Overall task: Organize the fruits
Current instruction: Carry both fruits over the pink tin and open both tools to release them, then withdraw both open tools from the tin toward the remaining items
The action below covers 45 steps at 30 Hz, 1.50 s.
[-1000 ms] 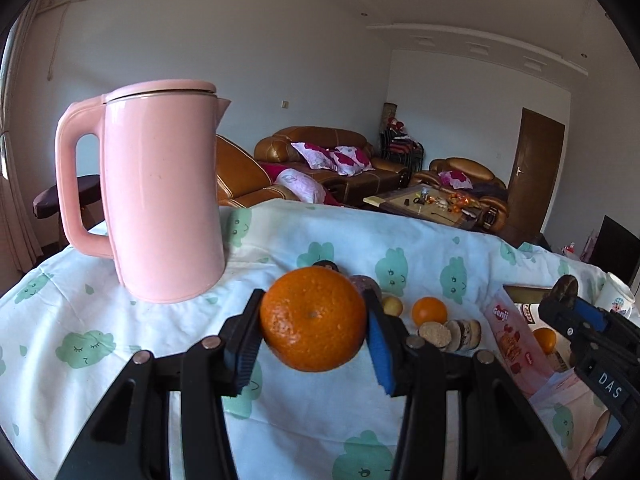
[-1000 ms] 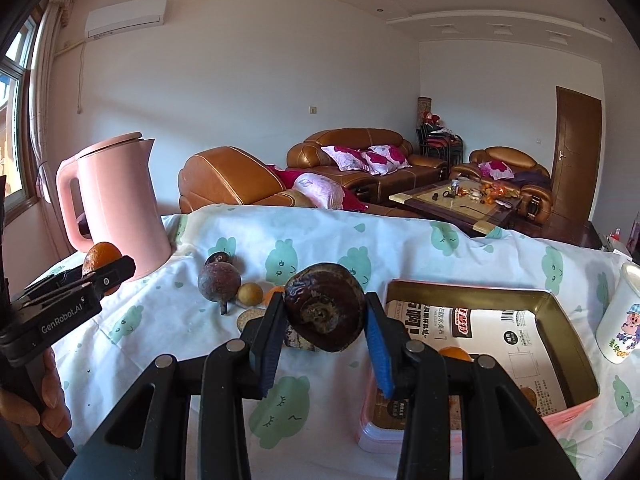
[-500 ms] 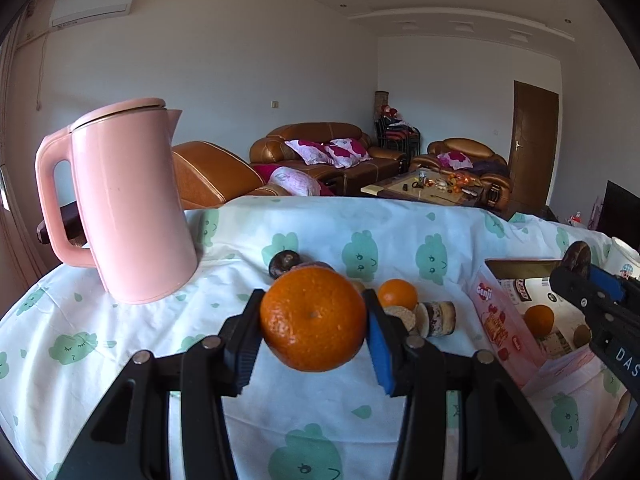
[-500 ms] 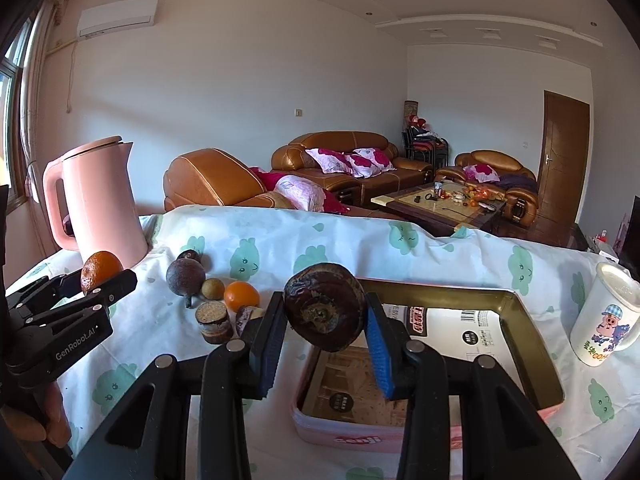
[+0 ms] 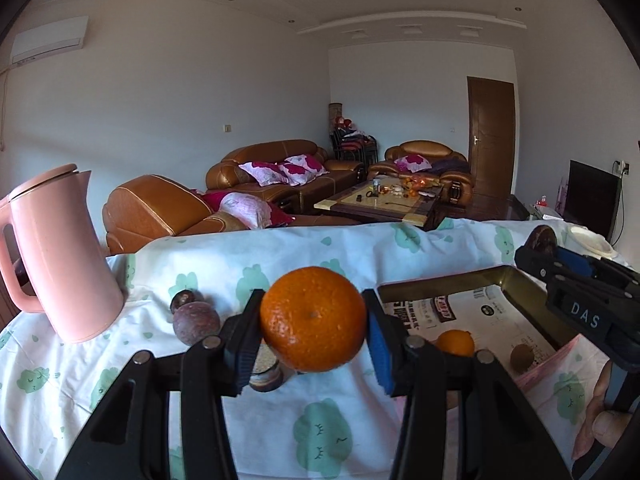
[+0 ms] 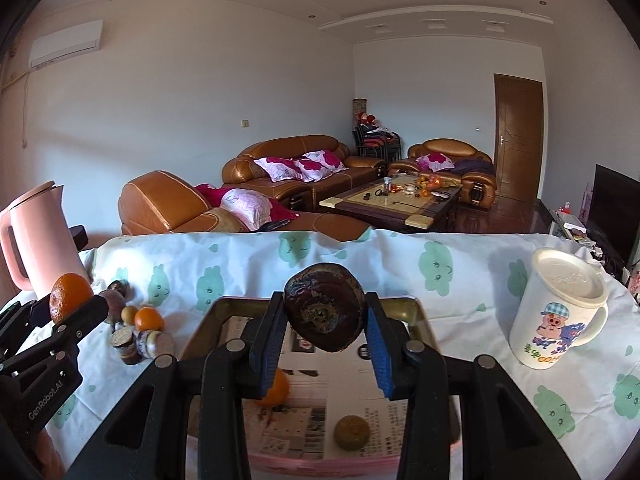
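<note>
An orange [image 5: 312, 318] sits pinched in the left gripper's [image 5: 313, 334] jaws, above the worktop's edge beside the tray [image 5: 440, 283]. The right gripper [image 6: 326, 338] pinches a dark wrinkled fruit [image 6: 325, 312] directly over the tray [image 6: 420, 316]. Only the right view shows the lidded mug [image 6: 558, 314] and the small fruit pile [image 6: 138, 332] whole; the left view shows a thumb [image 5: 606, 426] under the right gripper. Both grippers tilt slightly downward. A pink kettle [image 5: 60, 252] stands far left.

We see a pink kettle [image 5: 60, 256] at nine o'clock, a mug [image 6: 560, 312] at three, sofas [image 6: 296, 168] beyond
</note>
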Motion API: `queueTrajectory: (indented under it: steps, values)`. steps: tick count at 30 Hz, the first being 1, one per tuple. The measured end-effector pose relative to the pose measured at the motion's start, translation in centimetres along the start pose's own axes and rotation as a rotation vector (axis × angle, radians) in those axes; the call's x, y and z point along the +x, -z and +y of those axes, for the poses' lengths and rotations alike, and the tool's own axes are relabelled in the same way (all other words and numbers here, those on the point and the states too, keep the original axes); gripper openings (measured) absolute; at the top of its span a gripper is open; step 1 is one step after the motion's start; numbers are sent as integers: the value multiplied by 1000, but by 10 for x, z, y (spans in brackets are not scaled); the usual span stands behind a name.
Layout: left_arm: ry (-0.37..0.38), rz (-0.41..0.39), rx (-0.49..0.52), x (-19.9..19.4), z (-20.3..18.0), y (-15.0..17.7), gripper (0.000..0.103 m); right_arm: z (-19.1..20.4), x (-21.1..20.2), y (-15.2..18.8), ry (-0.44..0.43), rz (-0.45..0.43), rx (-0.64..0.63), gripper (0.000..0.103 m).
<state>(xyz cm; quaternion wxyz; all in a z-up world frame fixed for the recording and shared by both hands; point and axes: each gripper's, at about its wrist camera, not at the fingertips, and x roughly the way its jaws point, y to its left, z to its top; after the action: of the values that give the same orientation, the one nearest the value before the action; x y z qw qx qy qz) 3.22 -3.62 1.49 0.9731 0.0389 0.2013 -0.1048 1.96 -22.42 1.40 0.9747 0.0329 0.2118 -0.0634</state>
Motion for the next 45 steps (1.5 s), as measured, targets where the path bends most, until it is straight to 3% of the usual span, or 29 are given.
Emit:
queueTrajectory:
  steps: [5,11,19,27,32,36,38,40,42,45]
  values:
    - [43,10,27,11,-31,-6,49,-33,10,-6,52,14,47,40]
    - [84,76,67,29,-70,-3,49,-50,26,-5,92,56,37,40]
    - [78,134,137,38,-97,7,49,-52,48,5,8,166,61,40]
    - [56,185,127,46,-95,7,50,-37,54,12,-24,205,22,41]
    - [55,164,143,42,-97,6,52,-43,57,13,-55,221,64,41]
    - [38,129,149,34,-98,5,81,-47,61,16,-97,259,124,44]
    - [32,98,144,29,-96,4,87,-49,59,16,-107,255,140,47]
    - [32,79,143,24,-95,3,102,-50,54,14,-95,229,149,54]
    - [24,62,137,21,-93,3,103,-55,49,11,-85,198,170,68]
    - [38,53,141,18,-91,2,103,-63,40,7,-106,144,232,74]
